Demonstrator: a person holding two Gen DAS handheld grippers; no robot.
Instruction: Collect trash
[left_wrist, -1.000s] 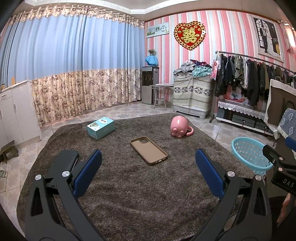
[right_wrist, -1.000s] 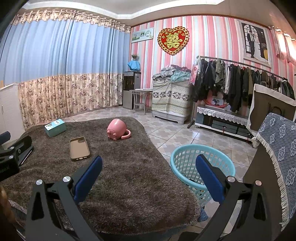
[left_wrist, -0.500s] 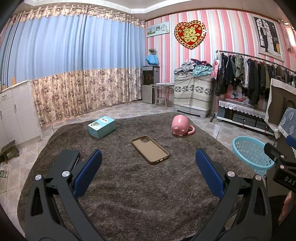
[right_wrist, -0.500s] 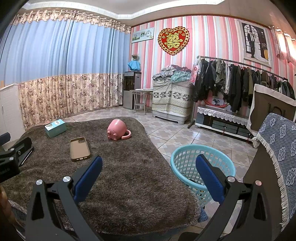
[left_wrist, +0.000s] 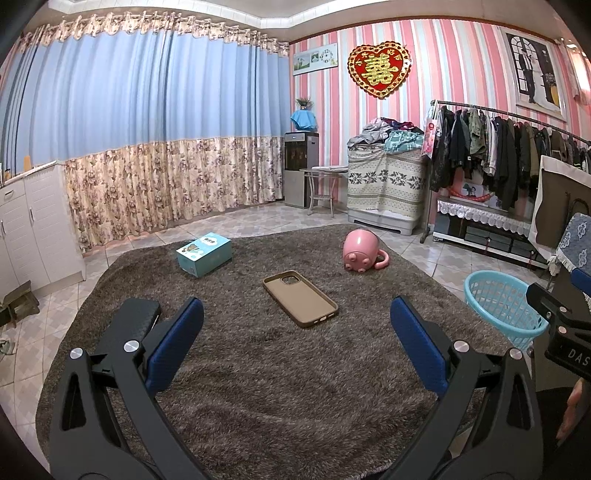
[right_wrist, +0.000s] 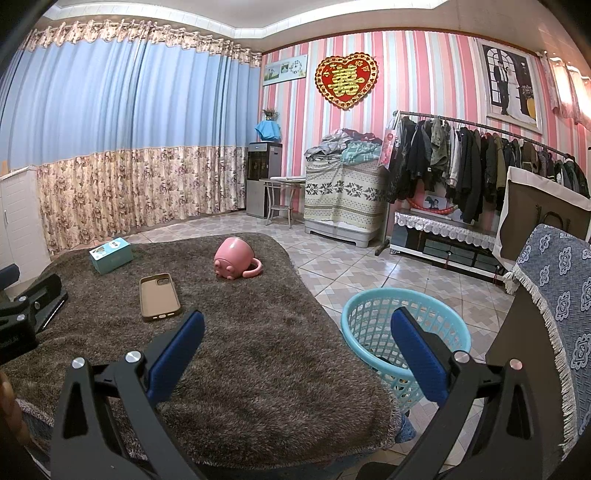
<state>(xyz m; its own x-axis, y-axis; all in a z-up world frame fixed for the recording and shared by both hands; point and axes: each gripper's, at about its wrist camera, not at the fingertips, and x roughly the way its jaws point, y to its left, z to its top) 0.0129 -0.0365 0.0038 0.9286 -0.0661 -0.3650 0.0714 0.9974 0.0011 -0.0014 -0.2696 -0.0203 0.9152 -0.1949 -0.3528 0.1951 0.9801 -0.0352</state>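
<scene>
room: we are looking at blue curtains (left_wrist: 147, 110) over a floral lower band, a pink striped wall and a clothes rack (right_wrist: 480, 158); both views are showing these.
rug surface: a brown shaggy rug (left_wrist: 258, 369) is covering a raised surface; only the right wrist view is showing its near right edge dropping off toward the tiled floor (right_wrist: 369, 266).
basket: a light blue mesh basket (right_wrist: 369, 317) is standing on the floor just beside the rug's right edge; the right wrist view is showing its open mouth and inside wall, while the left wrist view is catching it only at the far right (left_wrist: 498, 306), partly behind the other tool.
left gripper: our left gripper (left_wrist: 295, 343) is hovering over the near part of the rug, its blue fingers (left_wrist: 173, 350) spread wide and gripping nothing.
right gripper: our right gripper (right_wrist: 295, 350) is also spread wide and empty, one finger over the rug edge, the other in front of the basket.
box: a teal carton (left_wrist: 204, 254) is lying at the far left of the rug.
mug: a pink pig-faced mug (left_wrist: 360, 251) is lying on its side at the far right, handle pointing right.
phone case: a tan phone case (left_wrist: 300, 298) is lying flat, hollow side up, between box and mug and nearest to us.
dark object: only the left wrist view is showing a black flat thing (left_wrist: 133, 325) behind the left finger; we cannot tell what it is.
</scene>
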